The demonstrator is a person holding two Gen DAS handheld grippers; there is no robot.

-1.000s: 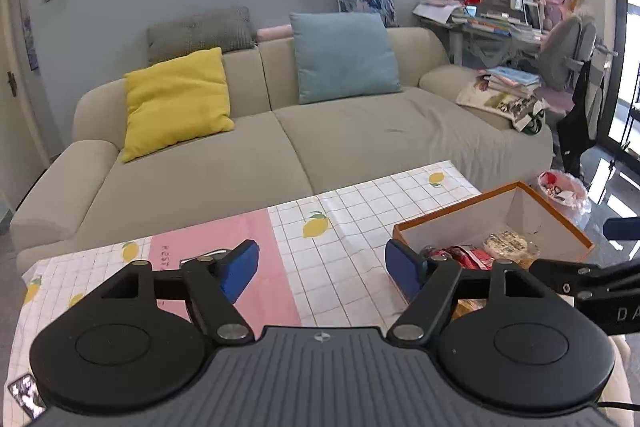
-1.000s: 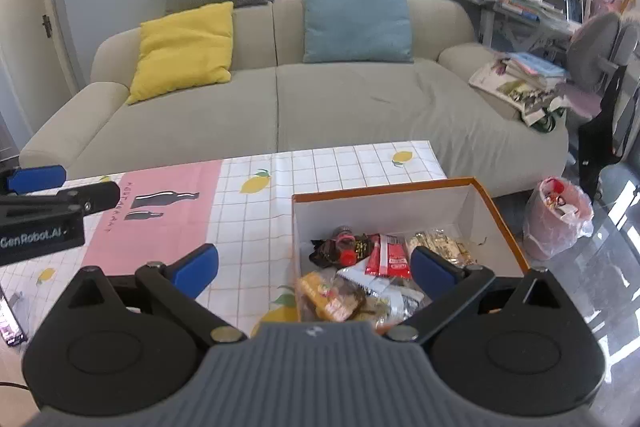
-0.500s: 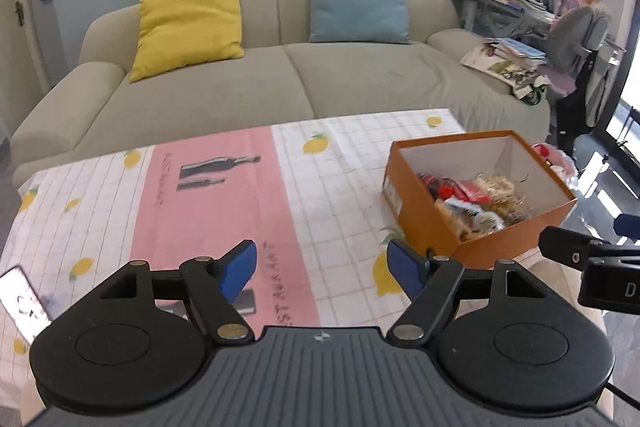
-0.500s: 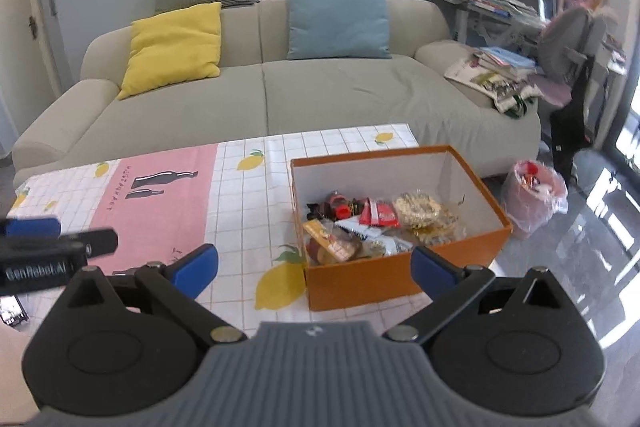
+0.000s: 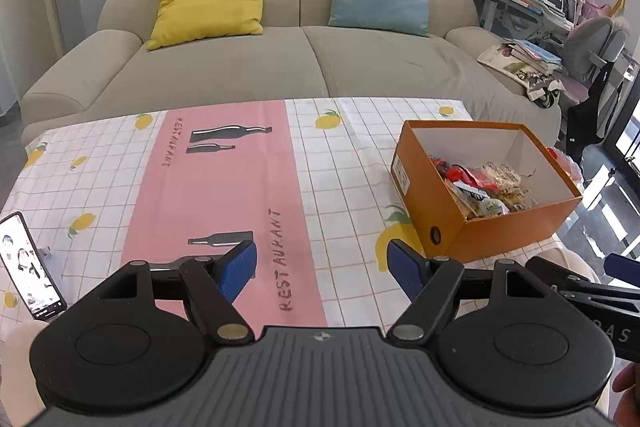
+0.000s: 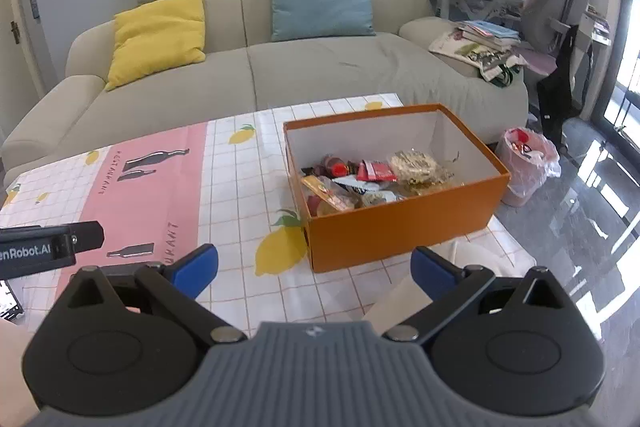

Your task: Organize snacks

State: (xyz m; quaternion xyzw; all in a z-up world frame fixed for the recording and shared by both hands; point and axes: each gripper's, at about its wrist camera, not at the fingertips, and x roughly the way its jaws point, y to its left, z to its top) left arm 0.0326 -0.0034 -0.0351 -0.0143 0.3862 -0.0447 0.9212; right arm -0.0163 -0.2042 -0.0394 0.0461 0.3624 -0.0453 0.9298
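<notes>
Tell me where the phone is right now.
The phone stands propped at the table's near-left edge in the left wrist view, on the lemon tablecloth, left of the left tool and far from the orange box.

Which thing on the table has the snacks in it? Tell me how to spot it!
Find the table with the lemon-print tablecloth in front of the beige sofa. On the cloth's right side sits an open orange box, white inside, with snack packets piled in it. It is the only box there.

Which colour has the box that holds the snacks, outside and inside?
The box is orange outside and white inside; the right wrist view shows it best.
</notes>
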